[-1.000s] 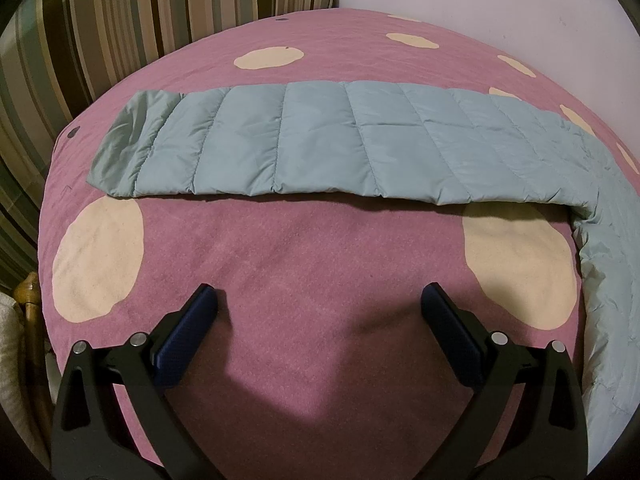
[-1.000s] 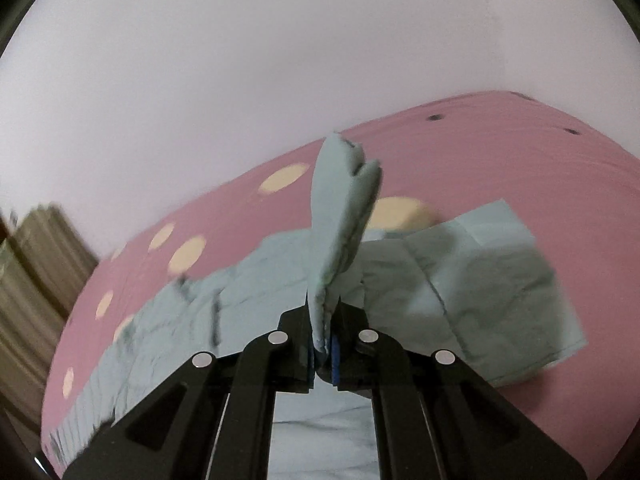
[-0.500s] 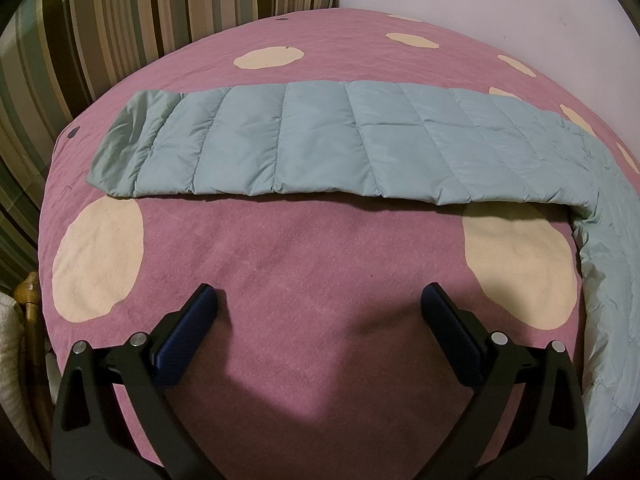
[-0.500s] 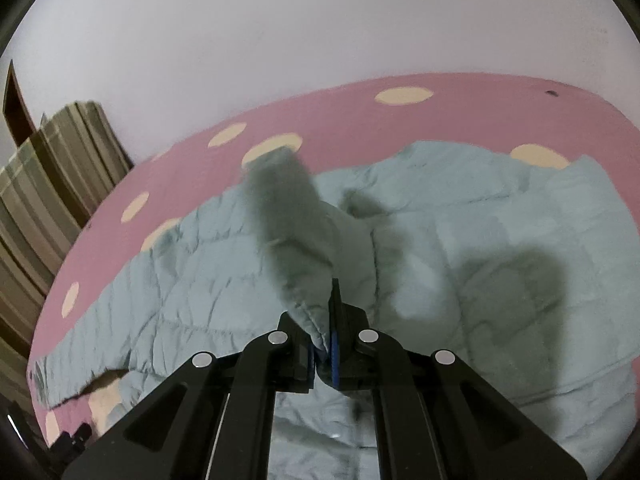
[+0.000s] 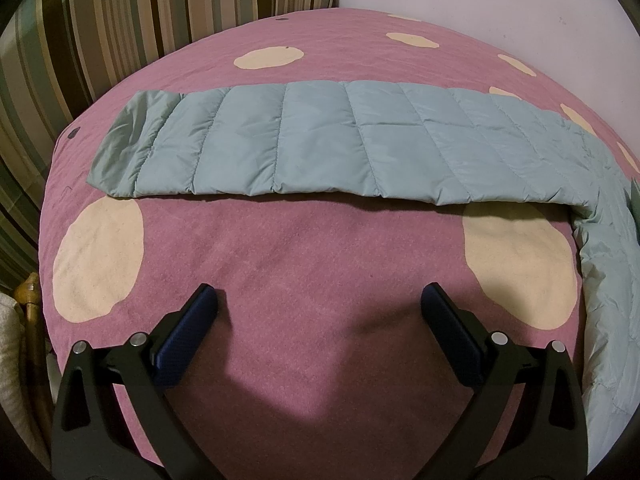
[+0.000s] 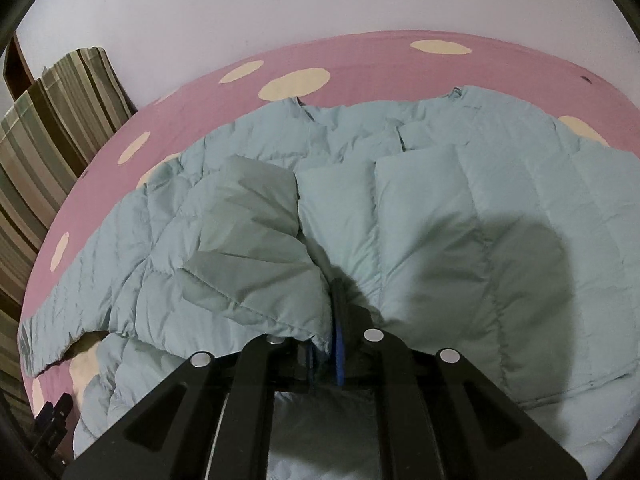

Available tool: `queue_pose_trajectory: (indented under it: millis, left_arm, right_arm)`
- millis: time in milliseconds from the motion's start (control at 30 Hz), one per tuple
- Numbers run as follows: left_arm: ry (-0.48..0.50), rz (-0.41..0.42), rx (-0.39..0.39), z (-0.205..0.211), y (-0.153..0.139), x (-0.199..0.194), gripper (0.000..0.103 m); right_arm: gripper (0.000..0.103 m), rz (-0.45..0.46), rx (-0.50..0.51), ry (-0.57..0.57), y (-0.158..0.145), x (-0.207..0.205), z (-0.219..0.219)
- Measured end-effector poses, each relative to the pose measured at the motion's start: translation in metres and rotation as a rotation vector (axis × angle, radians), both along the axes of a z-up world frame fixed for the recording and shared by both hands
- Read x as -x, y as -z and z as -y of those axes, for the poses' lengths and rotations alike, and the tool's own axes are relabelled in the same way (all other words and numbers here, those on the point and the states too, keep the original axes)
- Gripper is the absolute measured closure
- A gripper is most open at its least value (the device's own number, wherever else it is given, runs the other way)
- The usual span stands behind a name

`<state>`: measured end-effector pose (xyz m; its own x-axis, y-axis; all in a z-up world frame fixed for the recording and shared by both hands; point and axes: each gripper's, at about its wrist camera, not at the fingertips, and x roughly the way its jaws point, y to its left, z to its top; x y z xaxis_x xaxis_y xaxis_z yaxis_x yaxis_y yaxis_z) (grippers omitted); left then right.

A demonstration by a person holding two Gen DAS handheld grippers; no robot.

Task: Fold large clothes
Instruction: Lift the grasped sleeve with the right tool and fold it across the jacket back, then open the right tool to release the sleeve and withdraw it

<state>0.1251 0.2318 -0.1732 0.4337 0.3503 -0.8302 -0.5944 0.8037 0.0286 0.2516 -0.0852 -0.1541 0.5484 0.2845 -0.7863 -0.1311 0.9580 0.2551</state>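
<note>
A pale blue quilted down jacket lies spread on the pink bedspread. Its long sleeve stretches flat across the bed in the left wrist view. My left gripper is open and empty, hovering above bare bedspread short of the sleeve. My right gripper is shut on the other sleeve's cuff end, which is folded over the jacket's body and rests on it. The blue pads are mostly hidden by the fabric.
The bedspread has cream dots. A striped cushion stands at the bed's far left end, also in the right wrist view. A white wall runs behind the bed. A wicker edge shows at the lower left.
My right gripper has swung the held sleeve from upright down and across onto the jacket's body. The left gripper has not moved.
</note>
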Motion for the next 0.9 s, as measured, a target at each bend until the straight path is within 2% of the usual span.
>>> queue_pose_trajectory:
  millis: [33, 67, 200, 267, 433, 567, 633, 700, 833, 900]
  left_arm:
    - [0.000, 0.000, 0.000, 0.000, 0.000, 0.000, 0.002]
    - [0.000, 0.000, 0.000, 0.000, 0.000, 0.000, 0.002]
    - [0.000, 0.000, 0.000, 0.000, 0.000, 0.000, 0.002]
    - [0.000, 0.000, 0.000, 0.000, 0.000, 0.000, 0.002]
    - [0.000, 0.000, 0.000, 0.000, 0.000, 0.000, 0.002]
    - [0.000, 0.000, 0.001, 0.000, 0.000, 0.000, 0.002]
    - [0.000, 0.000, 0.000, 0.000, 0.000, 0.000, 0.002]
    - [0.000, 0.000, 0.000, 0.000, 0.000, 0.000, 0.002]
    - [0.000, -0.001, -0.001, 0.000, 0.000, 0.000, 0.002]
    - [0.000, -0.002, -0.002, 0.000, 0.000, 0.000, 0.002]
  right_arm:
    - [0.093, -0.001, 0.000, -0.001, 0.000, 0.000, -0.001]
    - [0.088, -0.003, -0.004, -0.003, 0.000, 0.000, -0.001]
    - [0.062, 0.004, -0.044, -0.038, -0.004, 0.003, -0.007]
    - [0.058, 0.020, -0.047, -0.060, -0.008, 0.007, -0.012]
    - [0.058, 0.042, -0.063, -0.090, -0.018, 0.017, -0.018]
    - [0.058, 0.086, -0.090, -0.047, -0.037, 0.027, 0.005]
    - [0.059, 0.103, -0.104, 0.009, -0.047, 0.032, 0.033]
    - [0.065, 0.116, -0.107, 0.084, -0.054, 0.036, 0.070]
    - [0.067, 0.122, -0.117, 0.245, -0.060, 0.042, 0.150]
    - [0.078, 0.116, -0.091, 0.333, -0.056, 0.044, 0.186]
